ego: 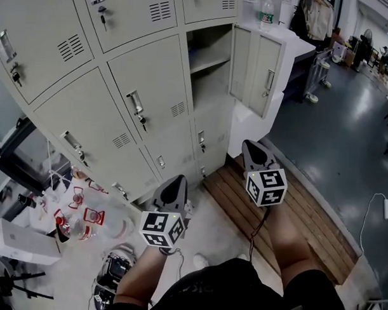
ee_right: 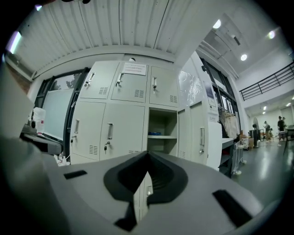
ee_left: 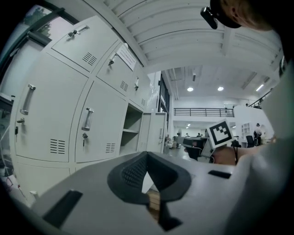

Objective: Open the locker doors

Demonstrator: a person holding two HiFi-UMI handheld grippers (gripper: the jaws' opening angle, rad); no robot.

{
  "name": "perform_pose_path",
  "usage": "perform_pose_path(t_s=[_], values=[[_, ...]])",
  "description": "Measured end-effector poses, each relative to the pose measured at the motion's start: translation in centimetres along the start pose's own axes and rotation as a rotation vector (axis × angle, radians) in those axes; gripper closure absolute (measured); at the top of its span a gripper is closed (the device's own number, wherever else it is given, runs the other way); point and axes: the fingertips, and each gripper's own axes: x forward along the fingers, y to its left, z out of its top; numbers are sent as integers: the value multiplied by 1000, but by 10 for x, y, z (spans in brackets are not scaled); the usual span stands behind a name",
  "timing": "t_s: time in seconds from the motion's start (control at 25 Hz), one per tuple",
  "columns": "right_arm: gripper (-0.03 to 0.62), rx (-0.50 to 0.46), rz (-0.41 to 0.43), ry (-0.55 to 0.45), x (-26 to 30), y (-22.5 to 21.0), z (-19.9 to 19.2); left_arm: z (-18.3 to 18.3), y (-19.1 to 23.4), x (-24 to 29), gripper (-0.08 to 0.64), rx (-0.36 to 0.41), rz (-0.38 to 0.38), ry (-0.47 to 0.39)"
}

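The jaws of the left gripper (ee_left: 147, 155) meet at their tips with nothing between them, and so do those of the right gripper (ee_right: 148, 154). Through the slot under each pair of tips we see only locker fronts and floor. We take both to be closed and empty because neither is at a handle yet. Both are held out level in front of us, well apart from the lockers (ego: 120, 72), with the right one nearer the open end of the row.

Beyond the right jaws stands the one open door (ee_right: 195, 137). It is hinged on its right side and swung out toward the room, which bares a compartment with a shelf (ee_right: 161, 136). Every other door we can see lies flush shut.

Just left of that compartment is the middle door (ego: 149, 86), with an upright handle (ego: 135, 103) near its left edge and a key (ego: 143, 122) hanging in the lock below. With the handle on that side, it should swing the same way as the open one.

We judge the task barely begun: one door is open and the rest remain, with the middle door the likely next. For that, the jaws would have to part and close on the handle, or hook behind it.

Glasses (ego: 77, 211) and a white box (ego: 22, 240) sit on the floor near the lower-left doors, so we should mind them when reaching low.
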Motion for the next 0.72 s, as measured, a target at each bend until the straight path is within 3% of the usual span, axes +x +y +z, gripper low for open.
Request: perform_pose_path(t_s=[0.28, 0.72], values=[[592, -10, 70, -16, -31, 7, 8, 4, -16, -29, 561, -14, 100, -26], [592, 13, 147, -5, -112, -25, -8, -14, -124, -45, 561, -16, 142, -32]])
